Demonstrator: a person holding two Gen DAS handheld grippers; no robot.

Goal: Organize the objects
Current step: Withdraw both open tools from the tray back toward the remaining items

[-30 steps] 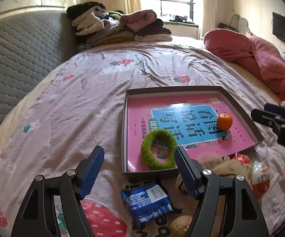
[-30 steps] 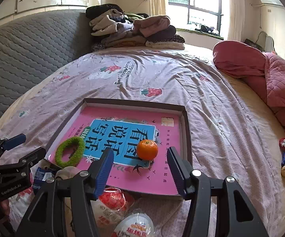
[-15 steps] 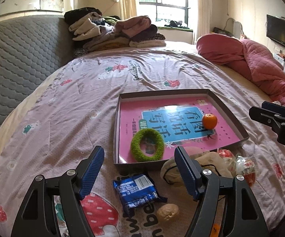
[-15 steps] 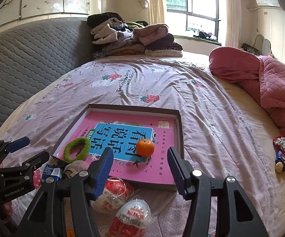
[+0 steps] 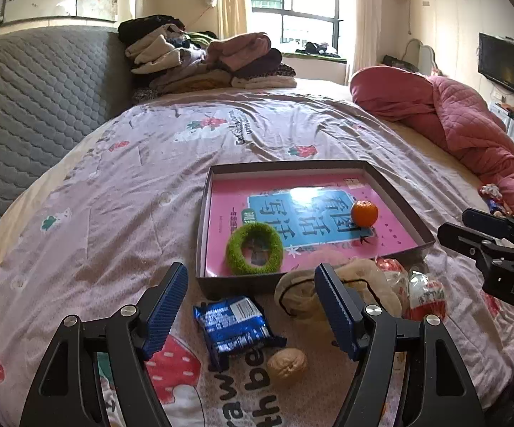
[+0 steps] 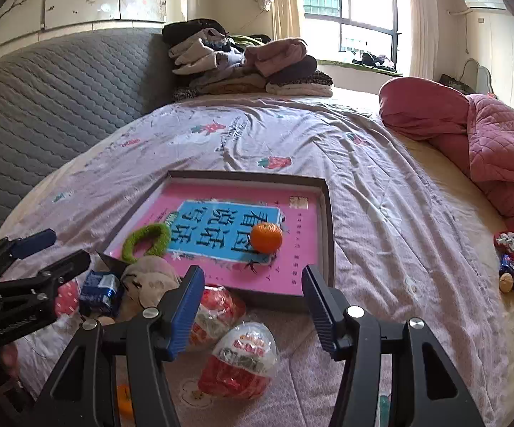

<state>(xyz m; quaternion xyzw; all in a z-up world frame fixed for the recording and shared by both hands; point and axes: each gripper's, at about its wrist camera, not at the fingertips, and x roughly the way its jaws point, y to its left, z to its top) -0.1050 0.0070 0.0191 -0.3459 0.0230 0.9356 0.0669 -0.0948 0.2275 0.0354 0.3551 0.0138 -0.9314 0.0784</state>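
Observation:
A shallow grey box (image 5: 201,220) (image 6: 328,220) lined with a pink book lies on the bed. In it are a green fuzzy ring (image 5: 254,248) (image 6: 146,240) and an orange (image 5: 364,213) (image 6: 266,237). In front of the box lie a blue snack packet (image 5: 233,323) (image 6: 98,291), a walnut (image 5: 287,362), a beige plush (image 5: 328,284) (image 6: 148,277) and red-and-white egg packs (image 5: 427,295) (image 6: 242,359). My left gripper (image 5: 251,306) is open above the packet. My right gripper (image 6: 253,306) is open above the egg packs.
The bed has a lilac strawberry-print sheet (image 5: 114,213). A grey quilted headboard (image 5: 25,106) is at the left. Folded clothes (image 5: 203,60) are stacked at the far end. A pink quilt (image 5: 452,124) lies at the right, with small toys (image 6: 509,263) beside it.
Both grippers have drawn back and up from the box, so more of the near items show. Both stay open. The objects have not moved.

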